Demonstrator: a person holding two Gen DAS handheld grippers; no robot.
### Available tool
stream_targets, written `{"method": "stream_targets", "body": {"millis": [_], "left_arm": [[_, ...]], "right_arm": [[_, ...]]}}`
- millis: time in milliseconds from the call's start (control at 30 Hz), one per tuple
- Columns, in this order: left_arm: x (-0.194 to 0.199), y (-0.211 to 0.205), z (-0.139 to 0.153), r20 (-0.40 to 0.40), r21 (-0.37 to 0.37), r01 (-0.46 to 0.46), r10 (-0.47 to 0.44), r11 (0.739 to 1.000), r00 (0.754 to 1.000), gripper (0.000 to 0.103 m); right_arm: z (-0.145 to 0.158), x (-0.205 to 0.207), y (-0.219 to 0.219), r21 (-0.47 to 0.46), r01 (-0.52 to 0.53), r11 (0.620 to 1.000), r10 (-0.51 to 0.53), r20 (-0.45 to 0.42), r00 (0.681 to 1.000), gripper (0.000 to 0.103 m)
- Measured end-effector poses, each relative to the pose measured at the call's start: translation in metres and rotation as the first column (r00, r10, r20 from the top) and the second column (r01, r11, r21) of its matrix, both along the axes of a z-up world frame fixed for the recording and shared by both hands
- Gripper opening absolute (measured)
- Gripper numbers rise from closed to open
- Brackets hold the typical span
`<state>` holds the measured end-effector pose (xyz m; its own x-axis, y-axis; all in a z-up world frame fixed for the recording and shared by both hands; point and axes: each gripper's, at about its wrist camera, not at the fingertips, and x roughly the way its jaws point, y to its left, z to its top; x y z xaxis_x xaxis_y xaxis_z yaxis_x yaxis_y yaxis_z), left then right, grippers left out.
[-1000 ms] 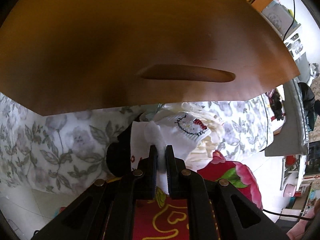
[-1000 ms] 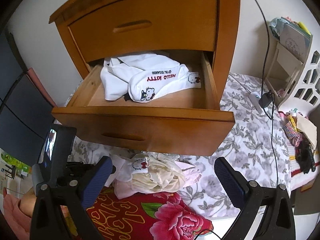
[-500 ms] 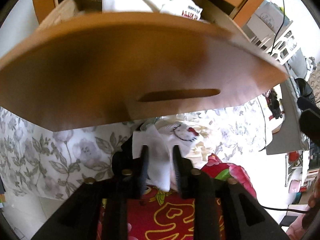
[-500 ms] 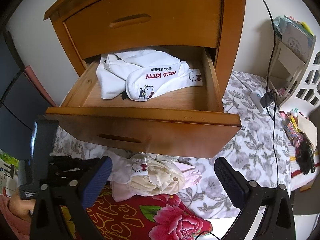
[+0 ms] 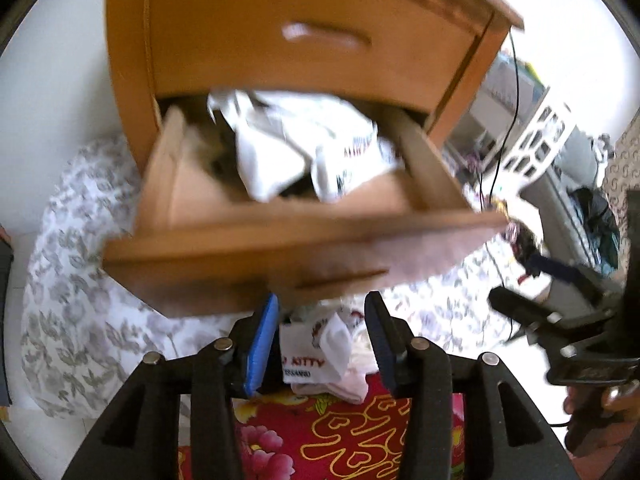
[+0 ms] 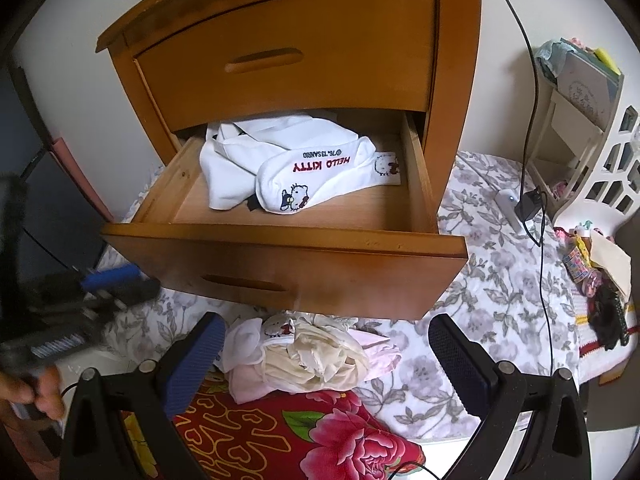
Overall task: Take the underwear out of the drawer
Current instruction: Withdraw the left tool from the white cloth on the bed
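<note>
The left gripper has its blue-padded jaws parted and just been opening, and nothing is pinched between them now. Seen through the gap lies the small white cotton garment with red lettering, loose on the heap on the bed below, which reads to me as a piece set down on purpose so the claw can go for another. The gripper is lifted clear of the cloth and aimed up at the open drawer.

Just beyond the claw is that heap of pale, cream and pink underwear, piled on the near side under the drawer front, half on a red flowered blanket and half on the grey-leafed bedspread. It sits there because it is the nearest drop spot below the drawer.

The right gripper hangs above that same heap with its jaws spread wide and empty, apparently waiting out of the way.

Farther off, the pulled-out lower wooden drawer of the honey-coloured nightstand holds more white cartoon-print underwear, bunched toward the far left of the tray, so the job is only partly done. The upper drawer is shut.
</note>
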<state>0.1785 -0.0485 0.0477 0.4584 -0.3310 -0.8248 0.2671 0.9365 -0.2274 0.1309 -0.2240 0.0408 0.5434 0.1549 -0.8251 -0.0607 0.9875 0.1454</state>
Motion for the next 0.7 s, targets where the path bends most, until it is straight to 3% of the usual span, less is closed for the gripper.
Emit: {"method": "stream_targets", "body": {"millis": [67, 200, 333, 500, 633, 700], "left_arm": [[0.000, 0.008, 0.010, 0.038, -0.001, -0.028, 0.028, 1.000, 0.999, 0.055], [0.000, 0.023, 0.028, 0.093, -0.008, -0.091, 0.091, 0.996, 0.991, 0.057], [0.003, 0.037, 0.030, 0.101, -0.015, -0.154, 0.155, 0.988, 0.983, 0.065], [0.007, 0.044, 0.029, 0.106, -0.002, -0.191, 0.190, 0.982, 0.976, 0.067], [0.010, 0.045, 0.026, 0.128, 0.019, -0.212, 0.208, 0.977, 0.970, 0.089], [0.013, 0.046, 0.024, 0.150, 0.028, -0.229, 0.223, 0.973, 0.963, 0.090]], "right_arm": [[0.001, 0.000, 0.000, 0.001, -0.001, 1.000, 0.001, 0.002, 1.000, 0.103], [0.002, 0.000, 0.002, 0.001, -0.006, 1.000, 0.006, 0.006, 1.000, 0.103], [0.003, 0.000, 0.003, -0.002, -0.010, 1.000, 0.010, 0.006, 1.000, 0.103], [0.003, 0.004, 0.005, -0.009, -0.014, 1.000, 0.014, 0.007, 1.000, 0.103], [0.002, 0.009, 0.007, -0.013, -0.019, 1.000, 0.019, 0.006, 1.000, 0.103], [0.001, 0.012, 0.008, -0.015, -0.021, 1.000, 0.021, 0.003, 1.000, 0.103]]}}
